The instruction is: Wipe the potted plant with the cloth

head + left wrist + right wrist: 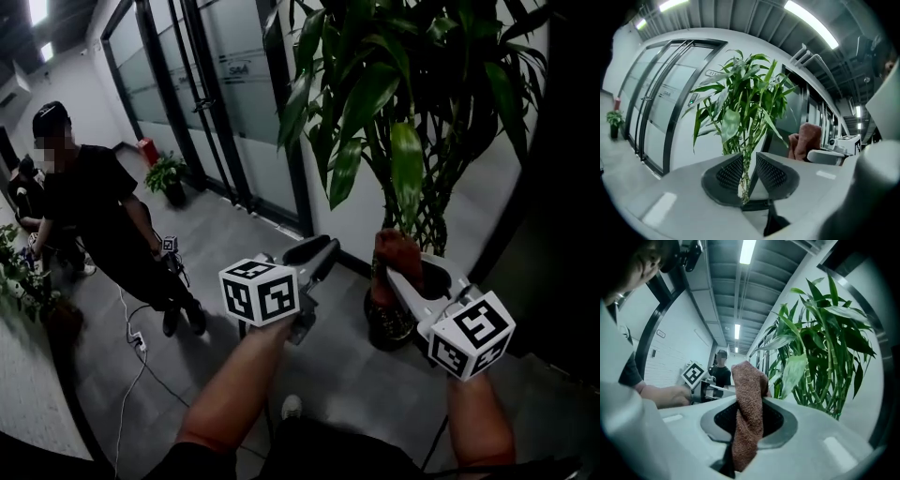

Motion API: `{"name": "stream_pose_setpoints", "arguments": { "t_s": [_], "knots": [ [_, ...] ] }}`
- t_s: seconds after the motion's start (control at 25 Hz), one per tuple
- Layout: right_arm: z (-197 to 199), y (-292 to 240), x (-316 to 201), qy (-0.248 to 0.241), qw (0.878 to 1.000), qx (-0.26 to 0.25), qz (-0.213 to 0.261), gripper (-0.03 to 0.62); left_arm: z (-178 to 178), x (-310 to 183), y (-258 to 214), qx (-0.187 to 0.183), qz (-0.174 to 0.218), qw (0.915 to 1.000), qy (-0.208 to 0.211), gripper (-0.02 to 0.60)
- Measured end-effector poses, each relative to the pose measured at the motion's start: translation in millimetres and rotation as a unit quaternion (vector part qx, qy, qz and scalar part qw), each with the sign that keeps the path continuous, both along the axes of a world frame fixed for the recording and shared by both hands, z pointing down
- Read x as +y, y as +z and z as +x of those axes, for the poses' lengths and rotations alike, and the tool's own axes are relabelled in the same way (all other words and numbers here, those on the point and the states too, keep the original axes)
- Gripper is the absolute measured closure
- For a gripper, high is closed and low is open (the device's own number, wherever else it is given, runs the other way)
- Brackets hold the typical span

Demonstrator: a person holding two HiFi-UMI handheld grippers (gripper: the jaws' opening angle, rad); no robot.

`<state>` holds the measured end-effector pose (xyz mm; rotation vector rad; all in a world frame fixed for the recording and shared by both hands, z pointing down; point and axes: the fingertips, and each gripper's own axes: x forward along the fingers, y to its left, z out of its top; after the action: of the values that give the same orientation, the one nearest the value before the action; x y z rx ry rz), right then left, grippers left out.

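So the right gripper (748,422) is clamped on the cloth (747,394), a reddish-brown terry rag. It's pinched between the two pads, with a bunch sticking up above the jaws and the rest hanging down below them. The left gripper (749,171) has nothing in it. Its jaws stand a bit apart with a narrow gap, and through that gap you just see the plant's stems further off.

Both grippers point roughly level at the potted plant (403,103), which is the tall leafy one with bamboo-like stems in a dark pot (386,323) on the floor, by the wall right of the glass doors (216,94). The cloth is up near the lower stems, just above the pot. Honestly I can't tell from the head view whether it's touching them, but the right gripper view makes it look just short.

Off to the left a person in black (94,202) is standing, and there's a smaller plant (167,176) by the doors.
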<state>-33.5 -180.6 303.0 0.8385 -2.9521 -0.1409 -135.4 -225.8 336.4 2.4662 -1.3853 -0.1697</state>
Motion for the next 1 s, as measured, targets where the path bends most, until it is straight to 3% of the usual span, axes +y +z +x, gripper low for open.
{"name": "stream_pose_setpoints", "arguments": {
  "t_s": [0.16,0.4,0.76,1.0],
  "knots": [
    [-27.4,-7.4,-4.0,0.009,1.000,0.000,0.021,0.523,-21.6,-23.0,-4.3,0.006,0.007,0.9999,0.010,0.469],
    [-61.2,-22.0,-41.5,0.077,0.996,-0.014,0.042,0.523,-32.8,-63.9,-12.3,0.027,0.008,0.9956,0.089,0.457],
    [-82.7,-40.0,-77.0,0.188,0.980,-0.008,0.057,0.523,-14.9,-91.4,-11.7,0.026,0.004,0.9754,0.219,0.443],
    [-93.2,-47.0,-87.5,0.241,0.968,-0.003,0.067,0.523,-16.1,-92.9,-8.4,0.028,0.006,0.9629,0.268,0.561]
  ]
}}
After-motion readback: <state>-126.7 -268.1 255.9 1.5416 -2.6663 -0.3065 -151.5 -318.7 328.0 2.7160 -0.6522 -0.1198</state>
